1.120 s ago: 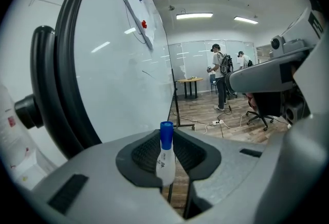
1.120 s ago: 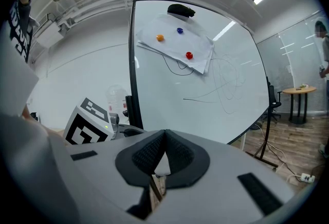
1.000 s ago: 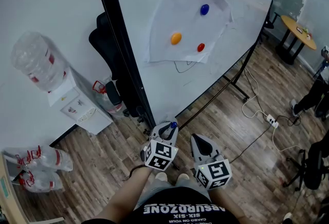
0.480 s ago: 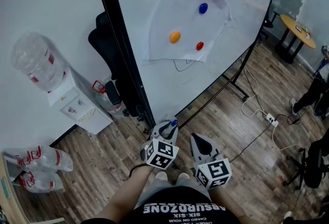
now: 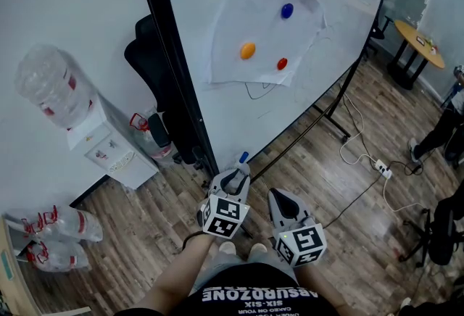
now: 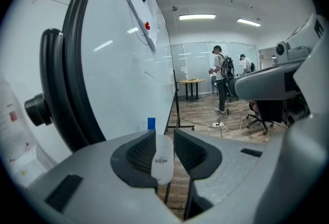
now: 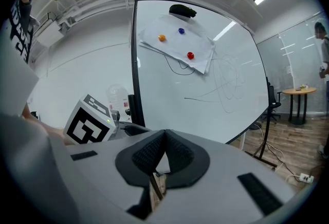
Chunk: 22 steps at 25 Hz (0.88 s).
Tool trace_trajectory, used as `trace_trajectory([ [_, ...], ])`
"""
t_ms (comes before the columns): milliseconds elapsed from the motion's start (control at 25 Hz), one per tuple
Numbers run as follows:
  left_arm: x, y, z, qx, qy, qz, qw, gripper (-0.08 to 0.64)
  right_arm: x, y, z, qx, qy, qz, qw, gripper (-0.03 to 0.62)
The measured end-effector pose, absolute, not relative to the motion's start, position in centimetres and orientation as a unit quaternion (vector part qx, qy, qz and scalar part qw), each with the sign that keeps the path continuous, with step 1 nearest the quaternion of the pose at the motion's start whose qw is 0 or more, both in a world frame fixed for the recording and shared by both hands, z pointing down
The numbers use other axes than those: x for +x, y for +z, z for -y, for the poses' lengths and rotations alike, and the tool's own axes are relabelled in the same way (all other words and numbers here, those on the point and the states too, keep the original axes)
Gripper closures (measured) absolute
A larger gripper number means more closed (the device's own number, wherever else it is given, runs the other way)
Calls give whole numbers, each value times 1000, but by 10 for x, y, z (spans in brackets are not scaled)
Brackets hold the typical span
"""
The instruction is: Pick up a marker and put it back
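White-bodied marker, blue cap forward, between pads of left gripper. Jaws opening: marker leans on left pad, gap shows at right pad. In head view blue cap pokes past jaw tips, near lower left corner of whiteboard, beside black frame. Right gripper just beside left one, jaws together, nothing between. Wood floor below.
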<state>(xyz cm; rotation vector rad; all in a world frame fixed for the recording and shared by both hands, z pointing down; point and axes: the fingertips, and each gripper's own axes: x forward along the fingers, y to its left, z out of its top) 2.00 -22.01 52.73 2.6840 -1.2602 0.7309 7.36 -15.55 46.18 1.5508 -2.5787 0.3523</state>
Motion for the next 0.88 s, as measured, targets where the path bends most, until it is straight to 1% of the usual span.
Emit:
trace_trajectory([
  [360, 14, 490, 211, 883, 188, 424, 65, 466, 70, 460, 151, 509, 115, 851, 52, 594],
  [760, 8, 458, 198, 883, 138, 443, 66, 469, 65, 456, 145, 506, 113, 854, 47, 594],
  [880, 4, 457, 193, 879, 133, 453, 69, 504, 64, 455, 143, 504, 112, 855, 45, 594],
])
